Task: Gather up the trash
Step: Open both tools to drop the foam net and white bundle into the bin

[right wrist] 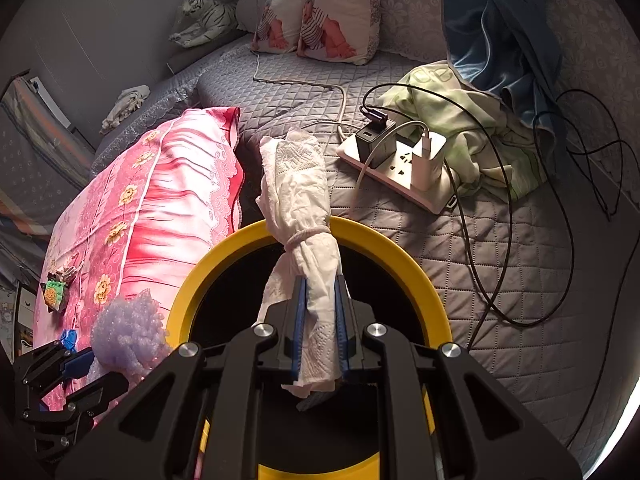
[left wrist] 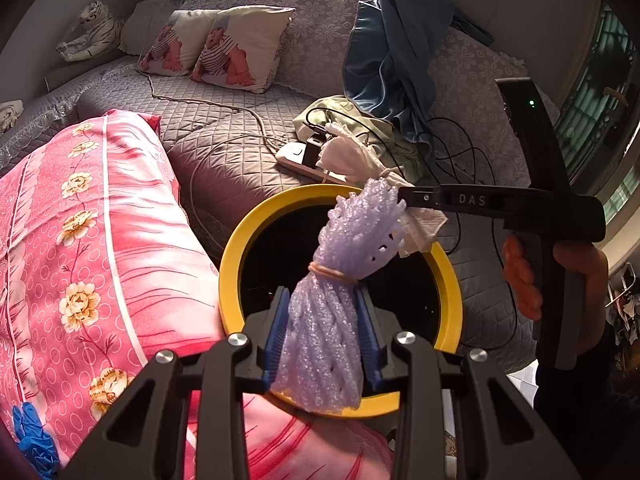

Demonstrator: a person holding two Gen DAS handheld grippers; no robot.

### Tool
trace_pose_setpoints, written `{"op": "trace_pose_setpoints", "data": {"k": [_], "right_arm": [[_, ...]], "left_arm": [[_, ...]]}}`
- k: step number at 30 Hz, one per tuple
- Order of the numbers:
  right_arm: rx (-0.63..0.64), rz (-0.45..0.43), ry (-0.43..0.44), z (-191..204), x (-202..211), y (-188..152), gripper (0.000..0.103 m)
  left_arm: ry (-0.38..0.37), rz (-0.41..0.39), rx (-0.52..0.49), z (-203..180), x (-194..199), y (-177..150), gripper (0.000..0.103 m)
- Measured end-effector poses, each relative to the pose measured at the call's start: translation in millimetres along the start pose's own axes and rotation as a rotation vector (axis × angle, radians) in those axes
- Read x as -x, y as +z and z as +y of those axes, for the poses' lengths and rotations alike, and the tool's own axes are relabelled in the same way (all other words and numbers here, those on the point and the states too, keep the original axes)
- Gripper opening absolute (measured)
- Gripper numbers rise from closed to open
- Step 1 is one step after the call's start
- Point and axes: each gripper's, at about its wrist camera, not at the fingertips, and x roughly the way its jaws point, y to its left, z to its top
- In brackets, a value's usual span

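Hanging over the dark mouth of the yellow-rimmed bin, a purple foam net bundle tied with a rubber band is clamped between the blue fingers of the left gripper. Just right of it, a white tissue roll, also banded near its middle, is pinched in the right gripper, whose fingers are closed narrowly on the paper; it too sits above the bin opening. In the left wrist view the tissue's far end touches the top of the foam bundle, and a hand grips the right tool's handle at the right edge. The bin stands against the near edge of a grey quilted bed. A pink flowered pillow lies to the left, with a blue glove near its corner. Farther off are a white power strip with chargers, black cables, a green cloth, two printed cushions and a toy tiger.
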Motion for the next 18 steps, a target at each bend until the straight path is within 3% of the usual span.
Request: {"op": "trace_pose_setpoints", "data": {"k": [6,10,14,18], "right_arm": [[-0.016,0.023,-0.005,-7,-9,-5,0.014],[-0.038,0.027,-0.007,-13,-9,-5,0.021],[-0.066,0.024,-0.006,-19,-9,-3,0.025],[-0.071,0.026,-0.005,-19,-7,-1,0.025]], "left_arm": [[-0.031,0.033,0.027,2,-12,-2,0.032],[-0.029,0.026,0.049,6,-11,-2,0.054],[-0.025,0.016,0.077,13,-8,-2,0.062],[-0.019,0.008,0.087,18,-4,-1,0.062]]}}
